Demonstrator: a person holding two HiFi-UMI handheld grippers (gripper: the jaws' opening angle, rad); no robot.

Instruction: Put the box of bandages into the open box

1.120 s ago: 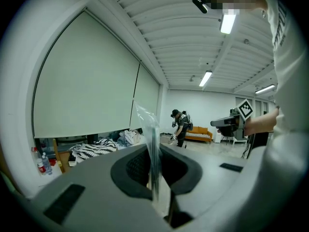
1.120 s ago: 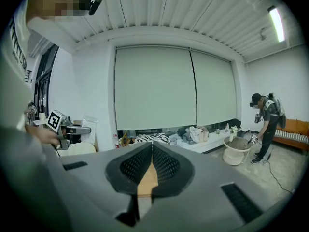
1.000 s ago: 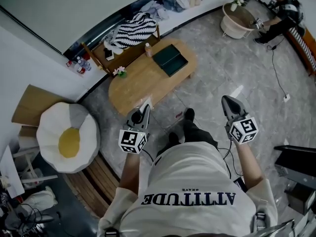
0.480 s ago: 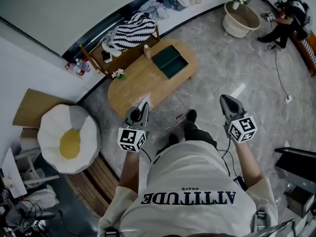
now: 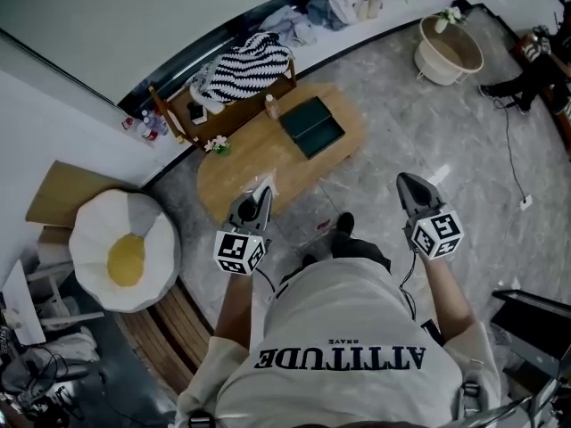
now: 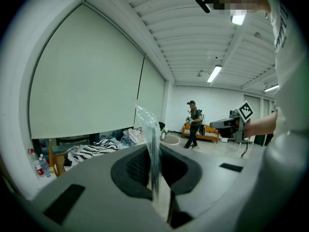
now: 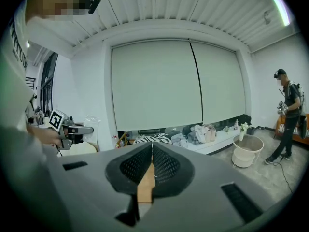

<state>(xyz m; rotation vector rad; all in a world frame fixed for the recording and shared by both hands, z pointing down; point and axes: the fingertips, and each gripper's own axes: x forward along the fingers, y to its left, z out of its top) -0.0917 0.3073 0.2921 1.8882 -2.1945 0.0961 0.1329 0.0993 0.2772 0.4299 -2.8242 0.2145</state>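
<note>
Wooden table (image 5: 252,166), green open box (image 5: 312,126), bottle (image 5: 271,107), clear bag (image 6: 148,132) in left tool (image 5: 256,201)

The open box (image 5: 312,126) is dark green, the worktop (image 5: 254,160) light brown wood, the floor (image 5: 419,127) grey marble, one cloth (image 5: 252,61) black-and-white striped.

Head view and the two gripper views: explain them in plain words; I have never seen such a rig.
There is no robot. A person in a white T-shirt holds a claw in each hand. The head view looks down from a camera on the person's head; each gripper view looks along one claw's own jaws. The left claw is shut on a thin clear plastic bag. The right claw is shut with nothing in it. Ahead stands an oval wooden low table carrying a dark green open box, a small bottle and a small bunch of flowers.
</note>
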